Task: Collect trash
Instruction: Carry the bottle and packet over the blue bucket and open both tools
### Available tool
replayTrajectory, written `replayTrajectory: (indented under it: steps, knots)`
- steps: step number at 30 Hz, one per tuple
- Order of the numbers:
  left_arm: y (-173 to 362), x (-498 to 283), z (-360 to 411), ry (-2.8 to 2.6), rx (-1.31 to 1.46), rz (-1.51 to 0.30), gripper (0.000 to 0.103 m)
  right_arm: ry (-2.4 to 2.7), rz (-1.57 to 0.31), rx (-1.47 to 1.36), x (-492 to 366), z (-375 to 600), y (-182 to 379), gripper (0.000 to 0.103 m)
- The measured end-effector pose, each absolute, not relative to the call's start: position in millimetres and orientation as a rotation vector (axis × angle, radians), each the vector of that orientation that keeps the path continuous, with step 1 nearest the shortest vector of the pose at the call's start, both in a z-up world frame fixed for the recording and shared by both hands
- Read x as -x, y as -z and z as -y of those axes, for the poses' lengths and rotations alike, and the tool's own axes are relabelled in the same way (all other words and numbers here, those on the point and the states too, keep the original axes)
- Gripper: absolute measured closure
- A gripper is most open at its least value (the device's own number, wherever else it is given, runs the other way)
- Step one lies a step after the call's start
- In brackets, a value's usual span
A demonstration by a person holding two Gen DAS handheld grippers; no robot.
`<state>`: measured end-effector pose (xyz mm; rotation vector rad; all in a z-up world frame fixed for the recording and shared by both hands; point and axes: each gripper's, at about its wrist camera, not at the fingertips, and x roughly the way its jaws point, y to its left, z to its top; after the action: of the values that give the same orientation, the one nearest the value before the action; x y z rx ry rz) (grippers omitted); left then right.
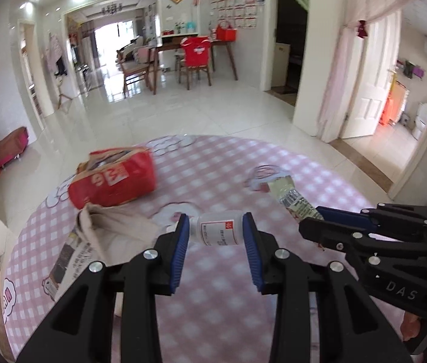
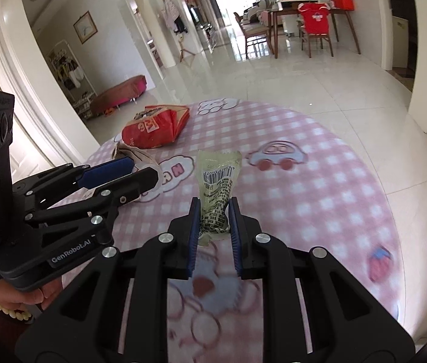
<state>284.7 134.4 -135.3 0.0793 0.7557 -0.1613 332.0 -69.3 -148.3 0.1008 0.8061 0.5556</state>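
A small white bottle [image 1: 219, 230] with a printed label lies crosswise between the blue pads of my left gripper [image 1: 215, 220], which is shut on it just above the tablecloth. My right gripper [image 2: 213, 208] is shut on the lower end of a clear plastic wrapper [image 2: 218, 172] with a barcode, and the wrapper stands up between the pads. The left wrist view shows the right gripper [image 1: 310, 222] at the right, with the wrapper [image 1: 289, 192] sticking out of it. From the right wrist camera, the left gripper [image 2: 140, 169] appears at the left, its fingers hiding the bottle.
A round table under a pink checked cloth [image 1: 213, 166] carries a red open bag [image 1: 113, 181], a crumpled beige paper [image 1: 113, 224] and a printed leaflet [image 1: 74, 260]. A hand with a bead bracelet [image 2: 17, 299] holds the left gripper. Beyond lie tiled floor, chairs and doorways.
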Motion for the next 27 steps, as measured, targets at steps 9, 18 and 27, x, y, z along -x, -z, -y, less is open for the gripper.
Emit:
replayTrajectory:
  steps: [9,18,27]
  knots:
    - [105,-243,-29,0.318,-0.121,-0.714,0.068,-0.457,-0.728,-0.220,-269,174,130,0.084]
    - [126,-216,125,0.557,-0.185,-0.766,0.068,-0.197,-0.658,-0.309,-198,317,134,0.084]
    - [170,-216,239,0.681,-0.223,-0.871,0.066,0.044,-0.634,-0.368,-154,415,155,0.084]
